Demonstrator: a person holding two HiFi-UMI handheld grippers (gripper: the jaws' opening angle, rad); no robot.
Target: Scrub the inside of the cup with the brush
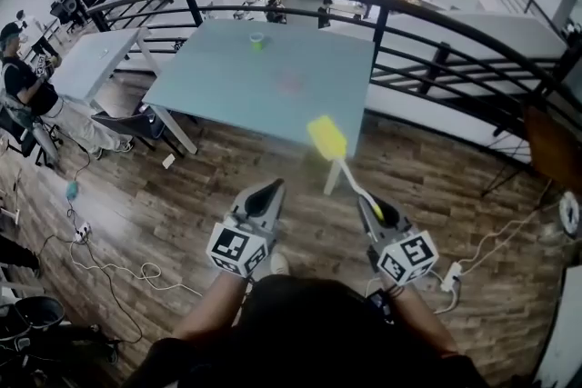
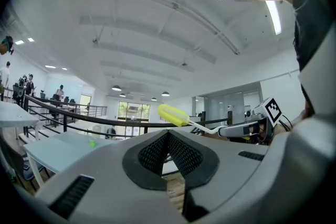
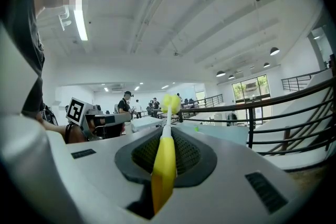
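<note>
A small green cup [image 1: 257, 39] stands far off on the light blue table [image 1: 273, 95], beyond both grippers; it shows as a green speck [image 2: 93, 143] in the left gripper view. My right gripper [image 1: 377, 206] is shut on the yellow handle [image 3: 164, 165] of the brush, whose white neck rises to a yellow sponge head [image 1: 326, 138] above the table's near edge. That head [image 2: 173, 114] also appears in the left gripper view, beside the right gripper [image 2: 247, 128]. My left gripper [image 1: 271, 189] is level over the wooden floor, jaws shut with nothing between them.
A black curved railing [image 1: 382, 14] runs behind the table. A second table [image 1: 100, 59] and a seated person [image 1: 27, 91] are at the left, with a chair [image 1: 127, 124] by the table's corner. Cables [image 1: 109, 268] and a power strip [image 1: 450, 277] lie on the floor.
</note>
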